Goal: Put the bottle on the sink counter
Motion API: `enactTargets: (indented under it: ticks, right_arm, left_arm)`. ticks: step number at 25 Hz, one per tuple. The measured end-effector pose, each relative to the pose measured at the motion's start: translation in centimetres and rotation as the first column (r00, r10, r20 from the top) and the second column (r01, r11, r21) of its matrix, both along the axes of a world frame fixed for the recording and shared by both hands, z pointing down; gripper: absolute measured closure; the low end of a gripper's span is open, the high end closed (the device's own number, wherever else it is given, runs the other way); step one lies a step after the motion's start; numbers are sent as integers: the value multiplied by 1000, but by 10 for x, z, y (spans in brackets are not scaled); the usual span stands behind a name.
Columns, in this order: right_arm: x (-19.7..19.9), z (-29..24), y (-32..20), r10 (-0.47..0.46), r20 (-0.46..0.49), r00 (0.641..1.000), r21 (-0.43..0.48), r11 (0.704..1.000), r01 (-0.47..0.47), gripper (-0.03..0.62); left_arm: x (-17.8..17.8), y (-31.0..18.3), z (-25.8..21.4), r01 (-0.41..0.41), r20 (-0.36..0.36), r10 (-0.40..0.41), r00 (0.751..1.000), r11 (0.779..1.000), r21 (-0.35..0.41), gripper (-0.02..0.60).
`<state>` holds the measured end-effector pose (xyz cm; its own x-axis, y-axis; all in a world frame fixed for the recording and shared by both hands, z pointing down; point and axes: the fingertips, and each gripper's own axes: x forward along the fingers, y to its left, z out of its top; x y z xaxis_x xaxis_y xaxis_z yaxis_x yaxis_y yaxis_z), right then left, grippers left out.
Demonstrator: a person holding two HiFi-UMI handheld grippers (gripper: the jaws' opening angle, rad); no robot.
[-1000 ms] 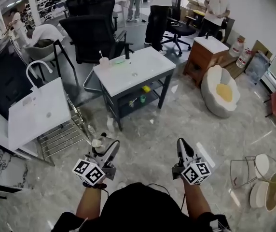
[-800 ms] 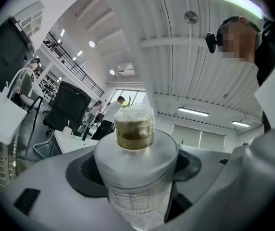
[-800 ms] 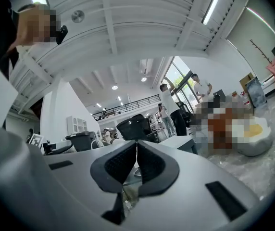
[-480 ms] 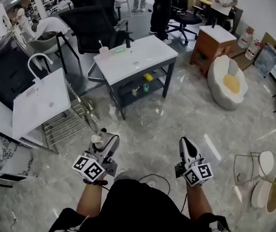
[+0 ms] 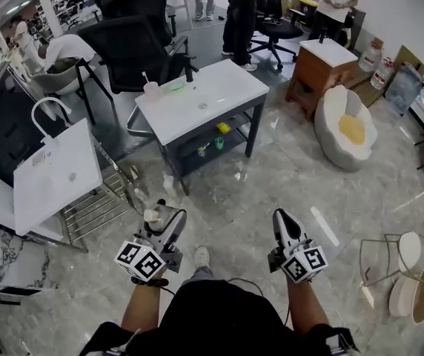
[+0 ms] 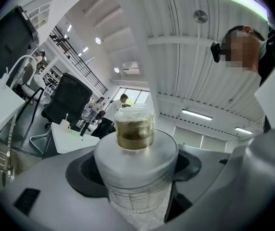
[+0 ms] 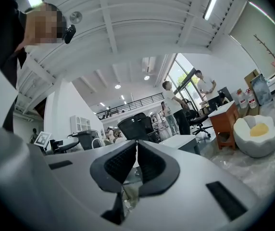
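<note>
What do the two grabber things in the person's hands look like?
Both are light grey. The left gripper and right gripper each carry a white cube with black square markers. Their fingers are dark and ribbed inside. The person wears a black top.

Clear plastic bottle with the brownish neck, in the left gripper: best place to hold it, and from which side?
Grip the clear plastic bottle by its wide round body, just under the shoulder, coming in from the side. The body gives the pads a broad, even surface, while the narrow neck would likely slip. The left gripper holds it that way now, neck uppermost.
</note>
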<state>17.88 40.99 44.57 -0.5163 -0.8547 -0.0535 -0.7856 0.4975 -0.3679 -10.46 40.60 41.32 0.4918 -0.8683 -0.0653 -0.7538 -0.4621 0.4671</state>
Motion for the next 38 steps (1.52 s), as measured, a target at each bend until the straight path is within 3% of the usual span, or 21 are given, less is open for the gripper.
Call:
enactTargets:
  ticks: [8, 12, 19, 22, 31, 38]
  right_arm:
    - [-51, -21, -91, -2, -19, 1000, 18, 1000, 2, 560]
    - [-74, -20, -129, 4, -40, 999, 16, 1000, -3, 560]
    - [-131, -22, -168, -68, -33, 997, -8, 998, 68, 562]
    - [-130, -15, -177, -53, -119, 992, -7, 999, 53, 562]
    - [-113, -12, -259, -93, -101, 991, 16, 995, 95, 562]
    - [-69, -19, -347, -132, -114, 985, 65, 988, 140, 562]
  left_arm:
    - [-38, -95, -15, -23, -19, 24, 1000, 998, 52, 225]
    - [-54, -125, -13, -40, -4, 40, 999, 998, 44, 225]
    - [-79, -157, 1, -50, -48, 51, 998, 999, 10, 225]
    - [-81, -171, 9, -51, -65, 50, 997, 999, -12, 225]
    - [-54, -232, 11, -20, -42, 20, 999, 1000, -1, 225]
    - [-12, -308, -2, 8, -23, -7, 1000, 1000, 30, 225]
